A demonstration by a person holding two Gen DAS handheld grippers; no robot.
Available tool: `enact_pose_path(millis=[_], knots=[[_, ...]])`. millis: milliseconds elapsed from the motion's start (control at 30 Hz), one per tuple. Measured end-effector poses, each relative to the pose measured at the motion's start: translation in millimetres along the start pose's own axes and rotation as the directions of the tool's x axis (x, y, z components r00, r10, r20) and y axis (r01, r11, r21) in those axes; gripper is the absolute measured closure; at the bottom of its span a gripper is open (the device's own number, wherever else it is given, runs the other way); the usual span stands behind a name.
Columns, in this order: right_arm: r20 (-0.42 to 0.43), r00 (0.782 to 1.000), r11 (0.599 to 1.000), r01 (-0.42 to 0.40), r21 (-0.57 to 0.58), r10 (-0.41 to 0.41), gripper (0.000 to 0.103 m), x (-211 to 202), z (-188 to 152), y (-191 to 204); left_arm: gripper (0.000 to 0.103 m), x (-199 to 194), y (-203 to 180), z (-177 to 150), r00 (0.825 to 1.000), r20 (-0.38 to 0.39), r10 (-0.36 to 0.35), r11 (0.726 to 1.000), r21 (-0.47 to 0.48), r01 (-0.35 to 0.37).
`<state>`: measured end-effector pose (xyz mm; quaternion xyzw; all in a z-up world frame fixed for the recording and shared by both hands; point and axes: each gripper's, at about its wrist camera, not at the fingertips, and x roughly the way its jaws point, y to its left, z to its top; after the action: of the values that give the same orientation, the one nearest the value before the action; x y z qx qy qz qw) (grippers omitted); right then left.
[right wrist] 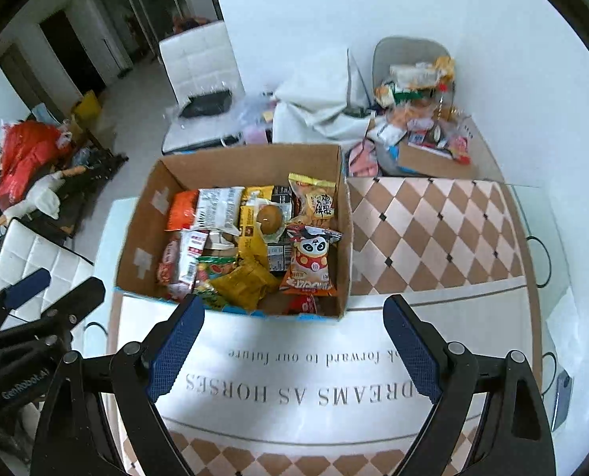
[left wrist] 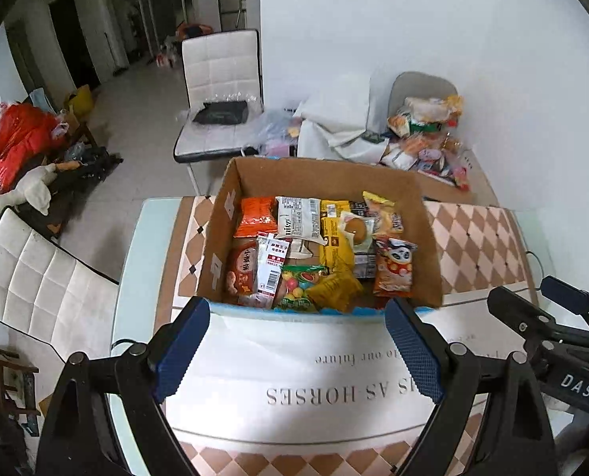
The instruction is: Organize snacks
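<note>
At the centre of both wrist views sits an open brown cardboard box (left wrist: 425, 238) (right wrist: 143, 222), resting on a table covered by a brown-and-cream diamond-patterned cloth (left wrist: 477, 246) (right wrist: 433, 234) with a white printed panel. Inside the box lies a jumble of snack packets (left wrist: 314, 250) (right wrist: 251, 246): an orange crinkled bag (left wrist: 256, 216) (right wrist: 183, 208) at the upper left, a white printed wrapper (left wrist: 298, 216) (right wrist: 219, 208) beside it, a clear pack holding a brown round egg (left wrist: 356, 230) (right wrist: 268, 216), a red-and-white panda-printed pouch (left wrist: 393, 267) (right wrist: 308, 263) at the right, and a yellow crumpled packet (left wrist: 336, 289) (right wrist: 243, 287) near the front wall.

Low in the left wrist view, the left gripper (left wrist: 296, 345) has its blue-padded black fingers spread wide, holding nothing, poised just before the box's near wall. The right gripper (right wrist: 294, 345) (left wrist: 548, 313) is likewise spread wide and empty in its own view, and appears at the right edge of the left view.

Toward the upper right of each frame, a second heap of loose snack packets (left wrist: 429, 135) (right wrist: 417, 119) lies beyond the table, by the white wall. A white padded chair (left wrist: 219, 91) (right wrist: 199, 63) stands at the upper left.
</note>
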<state>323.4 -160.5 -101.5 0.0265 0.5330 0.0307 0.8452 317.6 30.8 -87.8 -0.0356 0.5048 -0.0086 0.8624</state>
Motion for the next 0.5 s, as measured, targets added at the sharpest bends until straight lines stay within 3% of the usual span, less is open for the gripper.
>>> enact_pose_path(millis=[233,500], knots=[[0.085,0.996,1.000,-0.015,-0.001,0.015,0.009,-75,-30,-4,0.013,-62,2,-21,0.997,0.083,0.008,1.000,-0.018,-0.006],[0.158,0.987,0.999,-0.020,-0.028,0.024,0.009,-142,-60,0,0.013,-110,2,-44,0.992,0.124,0.017,1.000,-0.015,-0.015]])
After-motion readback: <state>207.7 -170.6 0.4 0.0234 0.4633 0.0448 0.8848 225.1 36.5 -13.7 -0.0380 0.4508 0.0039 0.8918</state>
